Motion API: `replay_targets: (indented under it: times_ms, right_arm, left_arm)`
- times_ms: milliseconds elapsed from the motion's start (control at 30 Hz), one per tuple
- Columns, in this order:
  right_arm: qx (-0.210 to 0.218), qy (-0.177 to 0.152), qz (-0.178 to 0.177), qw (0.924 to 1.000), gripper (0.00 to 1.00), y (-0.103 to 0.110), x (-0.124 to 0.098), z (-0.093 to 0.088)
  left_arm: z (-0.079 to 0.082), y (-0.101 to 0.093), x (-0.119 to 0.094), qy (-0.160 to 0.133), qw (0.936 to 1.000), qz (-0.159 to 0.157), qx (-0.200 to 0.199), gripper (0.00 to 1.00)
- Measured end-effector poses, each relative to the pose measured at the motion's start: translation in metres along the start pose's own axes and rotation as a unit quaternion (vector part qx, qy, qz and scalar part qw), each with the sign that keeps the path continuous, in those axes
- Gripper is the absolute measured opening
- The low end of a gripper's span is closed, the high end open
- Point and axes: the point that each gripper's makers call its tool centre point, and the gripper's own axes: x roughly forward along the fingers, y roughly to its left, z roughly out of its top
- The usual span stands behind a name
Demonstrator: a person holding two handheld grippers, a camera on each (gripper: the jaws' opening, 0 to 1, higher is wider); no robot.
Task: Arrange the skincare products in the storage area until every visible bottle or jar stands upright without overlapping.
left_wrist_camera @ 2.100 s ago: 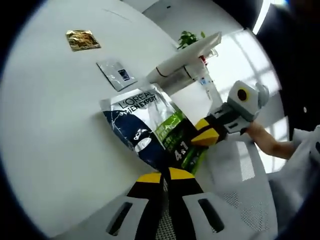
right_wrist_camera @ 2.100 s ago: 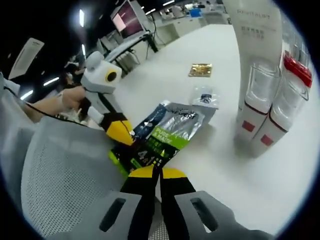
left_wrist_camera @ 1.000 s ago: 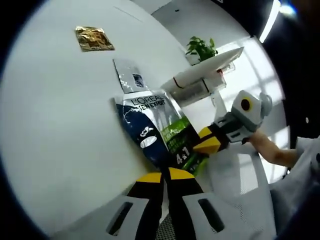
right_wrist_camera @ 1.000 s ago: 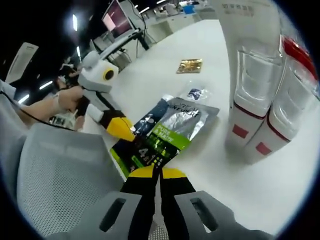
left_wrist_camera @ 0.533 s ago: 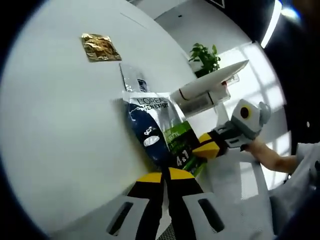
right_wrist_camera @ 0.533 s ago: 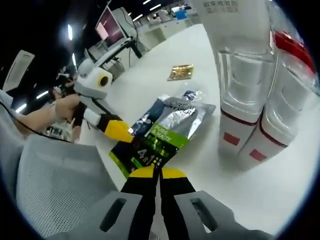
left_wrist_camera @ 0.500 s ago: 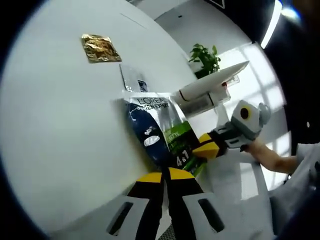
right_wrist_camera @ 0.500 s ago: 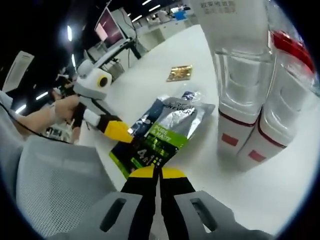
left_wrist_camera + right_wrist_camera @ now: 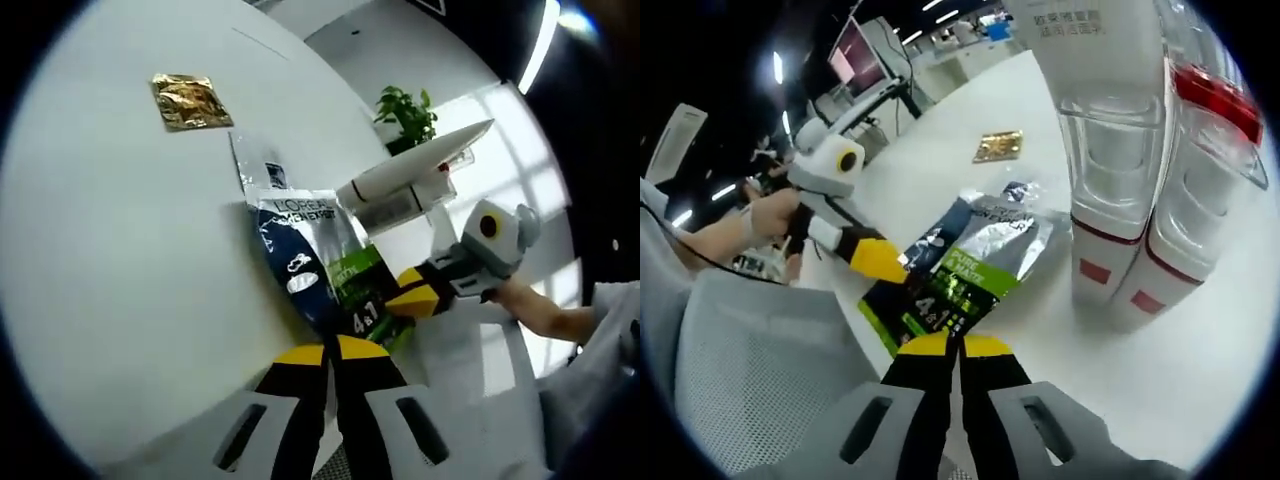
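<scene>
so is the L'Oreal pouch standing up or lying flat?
Lying flat. The L'Oreal pouch lies face-up on the white table, and both claws, left and right, are shut on its near end.

White table with sachets and tubes
Ahead of the tongs lie a L'Oréal pouch, silver sachet and gold sachet; capped tubes stand right.
</scene>
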Motion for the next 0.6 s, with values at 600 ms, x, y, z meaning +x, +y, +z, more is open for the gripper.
replay_targets:
  times_ms: [600]
  right_arm:
    - [0.005,-0.004,-0.006,1.0,0.02,-0.006,0.006,0.004]
  left_arm:
    - [0.014,0.011,0.002,-0.01,0.9998,0.005,-0.015,0.0]
